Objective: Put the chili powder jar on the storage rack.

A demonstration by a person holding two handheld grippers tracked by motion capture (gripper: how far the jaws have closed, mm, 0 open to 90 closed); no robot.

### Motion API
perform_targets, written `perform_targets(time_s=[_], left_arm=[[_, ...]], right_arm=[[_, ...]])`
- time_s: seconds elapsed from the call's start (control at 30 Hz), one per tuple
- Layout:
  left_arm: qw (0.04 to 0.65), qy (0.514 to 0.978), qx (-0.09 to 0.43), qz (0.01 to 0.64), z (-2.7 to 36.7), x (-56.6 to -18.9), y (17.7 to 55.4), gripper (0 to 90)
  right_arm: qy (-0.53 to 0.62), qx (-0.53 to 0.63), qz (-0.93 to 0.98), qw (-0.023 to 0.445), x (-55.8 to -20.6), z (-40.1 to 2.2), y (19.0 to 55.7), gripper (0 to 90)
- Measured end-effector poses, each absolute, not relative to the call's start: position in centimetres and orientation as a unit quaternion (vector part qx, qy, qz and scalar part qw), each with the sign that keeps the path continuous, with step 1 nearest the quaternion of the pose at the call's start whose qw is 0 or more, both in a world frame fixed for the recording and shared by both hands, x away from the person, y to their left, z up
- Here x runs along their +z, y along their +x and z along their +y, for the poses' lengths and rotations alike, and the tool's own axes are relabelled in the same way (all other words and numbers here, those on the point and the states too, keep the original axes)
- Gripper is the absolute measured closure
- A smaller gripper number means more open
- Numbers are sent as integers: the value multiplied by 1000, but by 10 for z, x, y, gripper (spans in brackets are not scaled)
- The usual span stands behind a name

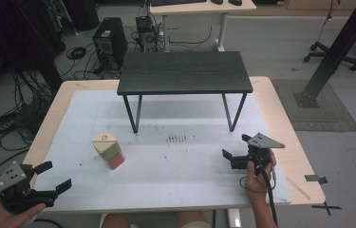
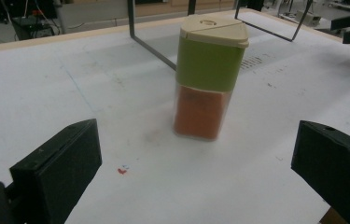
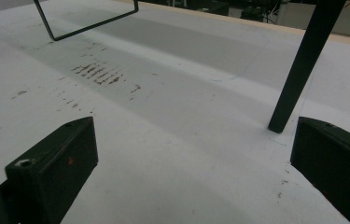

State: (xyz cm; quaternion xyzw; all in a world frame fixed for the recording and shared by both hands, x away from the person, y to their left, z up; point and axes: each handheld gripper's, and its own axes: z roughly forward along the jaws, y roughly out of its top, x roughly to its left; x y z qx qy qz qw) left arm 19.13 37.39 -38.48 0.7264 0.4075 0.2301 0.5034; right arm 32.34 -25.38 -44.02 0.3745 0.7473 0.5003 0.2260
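jaws wide apart on the left gripper (image 1: pixel 47 176), nothing between them. it sits at the near left corner of the table (image 1: pixel 280 109). the shaker jar (image 1: pixel 108 150) stands straight ahead of it and a bit to the right, near but apart. the jar stands tall, cream lid on top, green band, orange powder low inside (image 2: pixel 198 114). the left gripper is the closer one, i think. the right gripper (image 1: pixel 237 151) is open too, empty, well apart by the black shelf leg (image 3: pixel 298 70).

Open desk (image 1: pixel 175 166) separates both grippers; only the upright canister (image 1: pixel 108 150) and shelf legs (image 1: pixel 133 114) obstruct.
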Motion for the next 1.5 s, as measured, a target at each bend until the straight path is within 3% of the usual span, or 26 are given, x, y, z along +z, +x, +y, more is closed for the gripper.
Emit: perform_targets(time_s=[1.5], left_arm=[[499,745,202,394,330,-405,239,18]], right_arm=[[370,501,747,232,-438,-255,320,6]])
